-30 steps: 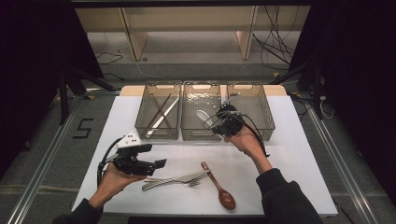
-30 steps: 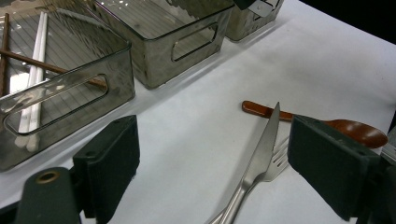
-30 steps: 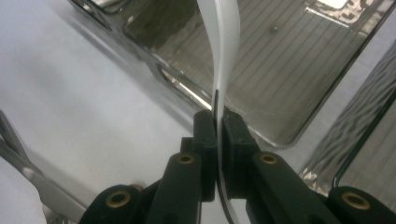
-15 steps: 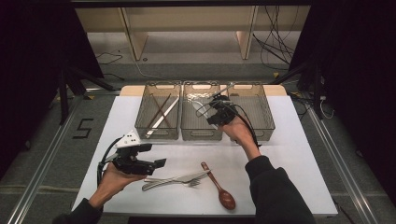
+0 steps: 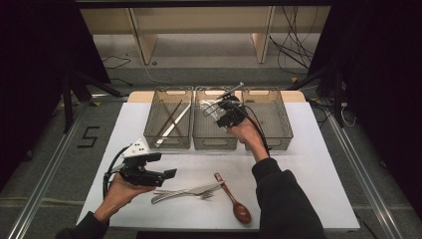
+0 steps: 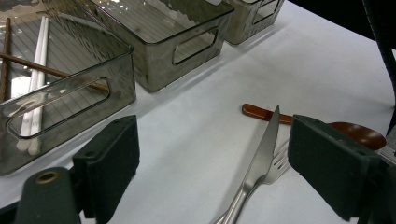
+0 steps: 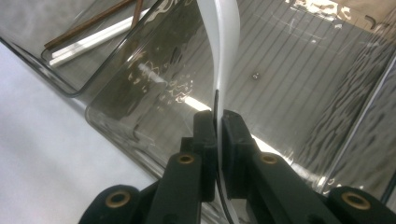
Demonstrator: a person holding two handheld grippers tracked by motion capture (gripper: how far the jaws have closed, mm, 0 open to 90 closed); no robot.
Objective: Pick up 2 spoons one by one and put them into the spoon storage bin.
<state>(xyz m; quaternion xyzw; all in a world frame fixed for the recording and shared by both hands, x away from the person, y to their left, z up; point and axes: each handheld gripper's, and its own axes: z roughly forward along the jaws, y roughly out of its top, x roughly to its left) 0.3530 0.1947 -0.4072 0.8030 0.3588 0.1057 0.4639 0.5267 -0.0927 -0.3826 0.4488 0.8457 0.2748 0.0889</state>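
Midway through sorting, the right gripper (image 7: pixel 217 135), fingers clamped on a white spoon (image 7: pixel 224 42), holds it over the middle bin (image 5: pixel 214 142); knife (image 6: pixel 261 154), fork (image 6: pixel 279 161) and wooden spoon (image 6: pixel 355 133) wait between the left gripper's (image 6: pixel 212 161) parted fingers.

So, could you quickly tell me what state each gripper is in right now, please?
Left gripper: open, holding nothing, above the knife and fork.
Right gripper: shut on a white utensil over the middle bin.
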